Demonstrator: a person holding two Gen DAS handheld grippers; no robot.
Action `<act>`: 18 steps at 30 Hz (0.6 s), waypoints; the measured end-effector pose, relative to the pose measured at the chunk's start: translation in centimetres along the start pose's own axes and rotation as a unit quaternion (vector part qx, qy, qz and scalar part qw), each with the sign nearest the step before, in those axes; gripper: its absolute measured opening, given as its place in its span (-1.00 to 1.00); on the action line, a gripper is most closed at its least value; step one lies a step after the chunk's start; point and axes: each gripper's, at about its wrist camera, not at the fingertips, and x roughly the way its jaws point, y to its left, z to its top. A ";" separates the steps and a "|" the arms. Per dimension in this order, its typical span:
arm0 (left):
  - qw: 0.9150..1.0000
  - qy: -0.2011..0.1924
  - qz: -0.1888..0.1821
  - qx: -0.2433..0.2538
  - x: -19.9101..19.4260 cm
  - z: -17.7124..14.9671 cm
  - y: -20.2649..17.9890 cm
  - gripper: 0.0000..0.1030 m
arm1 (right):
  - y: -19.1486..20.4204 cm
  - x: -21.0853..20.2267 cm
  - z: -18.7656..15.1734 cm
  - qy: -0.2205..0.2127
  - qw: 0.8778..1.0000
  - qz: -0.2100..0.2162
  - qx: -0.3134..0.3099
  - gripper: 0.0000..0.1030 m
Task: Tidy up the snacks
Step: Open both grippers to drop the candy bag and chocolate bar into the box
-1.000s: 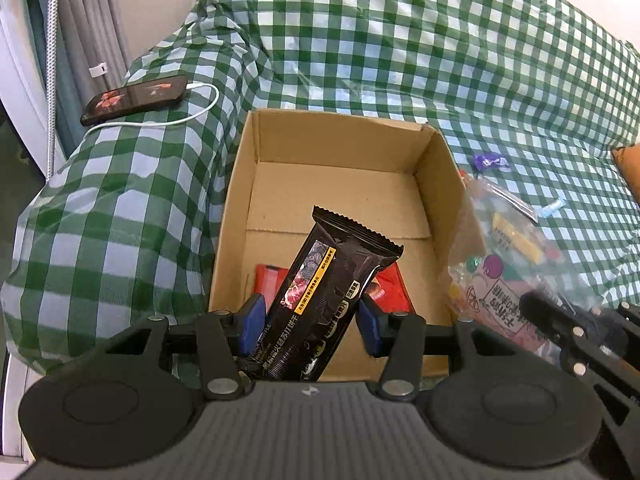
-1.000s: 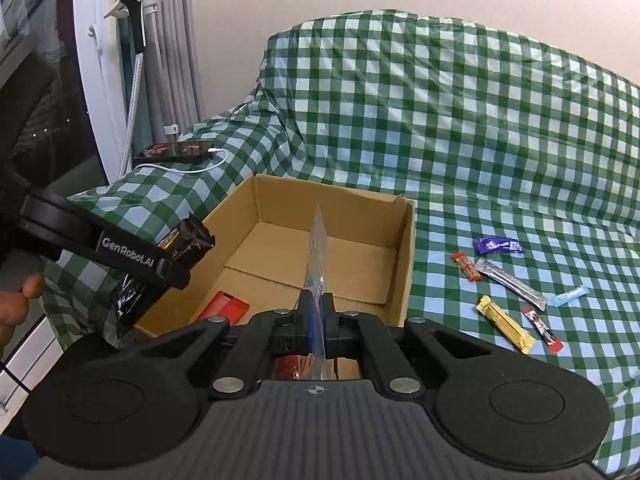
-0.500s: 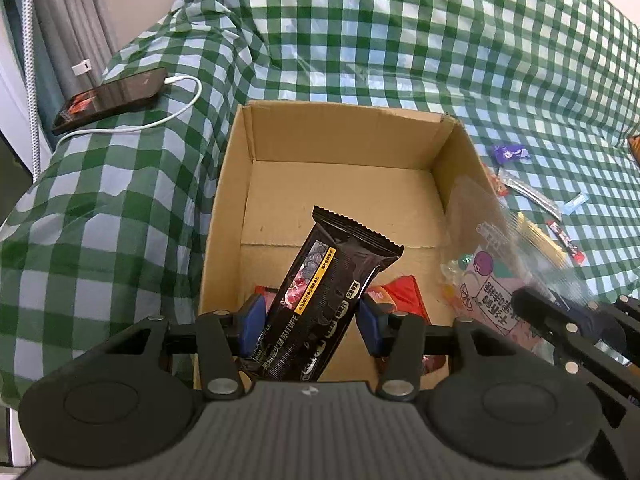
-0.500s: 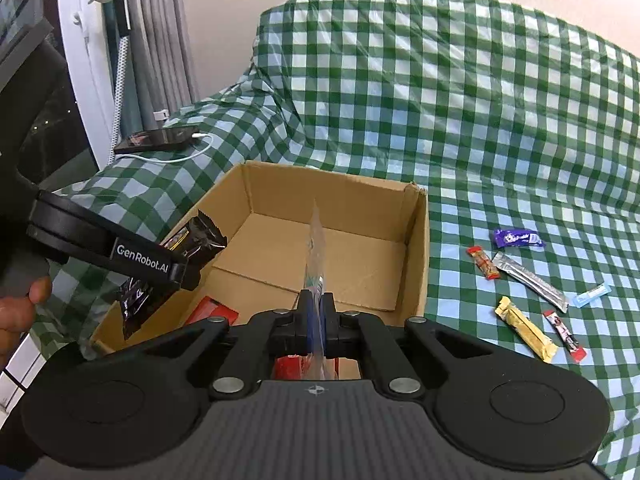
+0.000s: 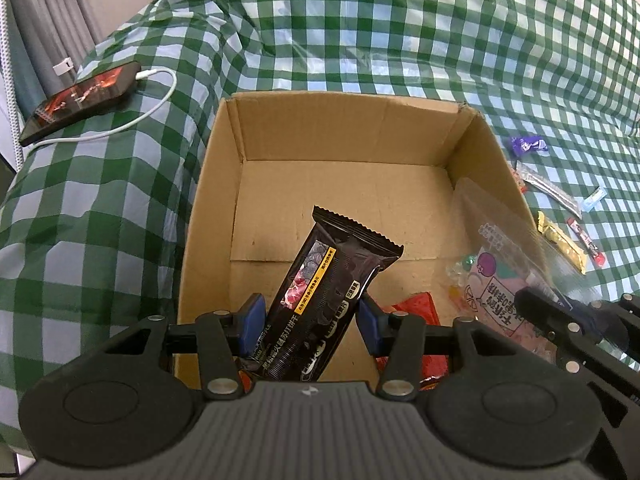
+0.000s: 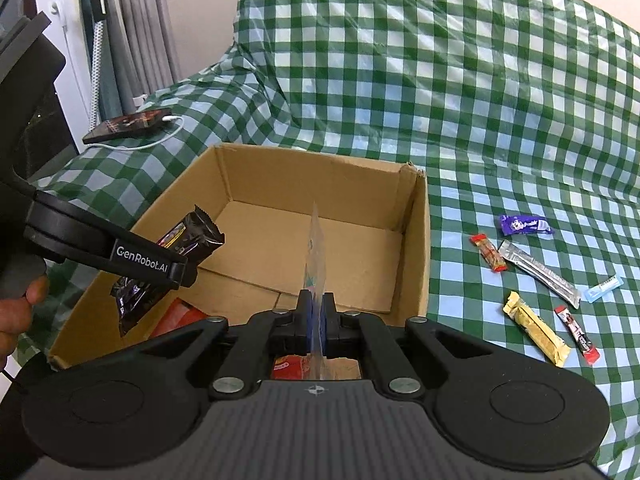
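Observation:
An open cardboard box (image 5: 208,216) (image 6: 416,240) sits on a green checked cloth. My left gripper (image 5: 310,322) is shut on a black snack bar (image 5: 332,280) (image 6: 188,236), held tilted above the box's near left part. My right gripper (image 6: 317,316) is shut on the edge of a clear candy bag (image 6: 316,252) (image 5: 504,276), which hangs over the box's near right side. A red packet (image 5: 416,308) (image 6: 180,316) lies on the box floor under both. Several small snacks lie on the cloth right of the box, among them a purple wrapper (image 6: 524,225) and a yellow bar (image 6: 536,328).
A phone (image 5: 80,100) (image 6: 128,124) on a white cable lies on the cloth left of and behind the box. Grey curtains (image 6: 132,40) hang at the far left. A person's hand (image 6: 16,308) grips the left tool's handle. The cloth rises steeply behind the box.
Both grippers have come forward and lower over the box, each still holding its snack. The box looks larger and the bar and bag hang nearer its floor.

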 end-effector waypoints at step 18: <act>1.000 0.009 0.017 -0.006 2.8 1.3 0.5 0.88 | -0.6 3.2 0.7 0.003 1.000 0.006 0.007 -0.74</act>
